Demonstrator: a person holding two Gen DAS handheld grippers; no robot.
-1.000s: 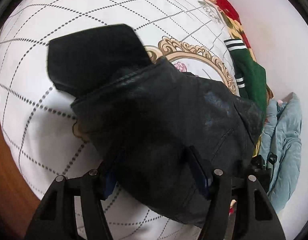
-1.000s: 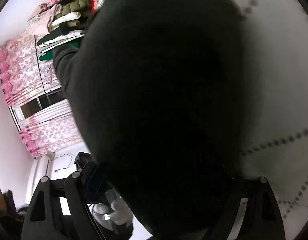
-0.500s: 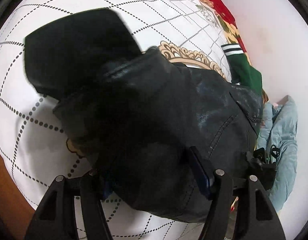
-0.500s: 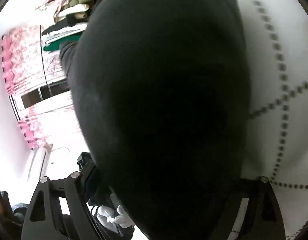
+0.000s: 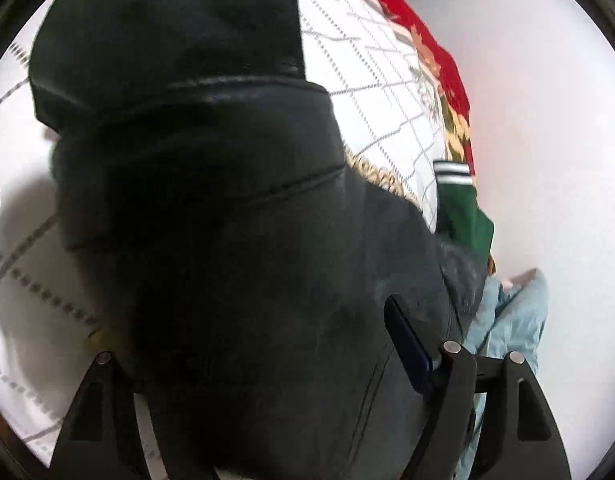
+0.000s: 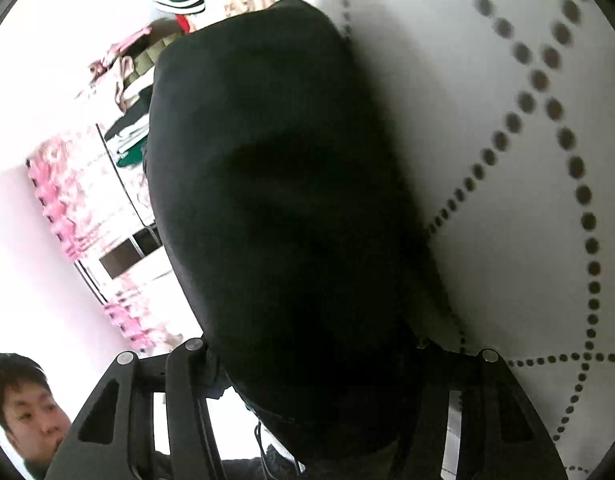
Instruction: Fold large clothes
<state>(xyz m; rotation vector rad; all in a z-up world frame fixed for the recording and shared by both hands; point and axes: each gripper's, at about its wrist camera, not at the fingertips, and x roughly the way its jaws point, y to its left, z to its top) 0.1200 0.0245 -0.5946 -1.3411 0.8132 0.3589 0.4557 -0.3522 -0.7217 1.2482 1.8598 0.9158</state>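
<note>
The black leather-look jacket [image 5: 235,264] fills most of the left wrist view. It drapes over the left tool [image 5: 267,364], with stitched seams running across its upper part and a matte black fabric section [image 5: 167,28] bunched above. One blue-padded finger [image 5: 407,340] presses against the jacket's right side; the opposite finger is buried under the garment. The left tool is pinching the jacket between its fingers.

In the right wrist view the same jacket [image 6: 283,200] appears as a dark hanging mass that covers the right tool [image 6: 327,380]. The fingertips are hidden inside the fabric — their spacing cannot be determined, though the garment hangs from between them.

Beneath the jacket lies a white quilted bedspread with dotted diamond lines [image 5: 371,80], edged by a red floral border [image 5: 431,56]. A green garment with white-striped cuff [image 5: 463,208] lies at the bed's edge, and a pale blue garment [image 5: 511,320] sits just beyond it. Pink floral curtains [image 6: 63,196] and a person's face [image 6: 23,404] show at the left of the right wrist view.
</note>
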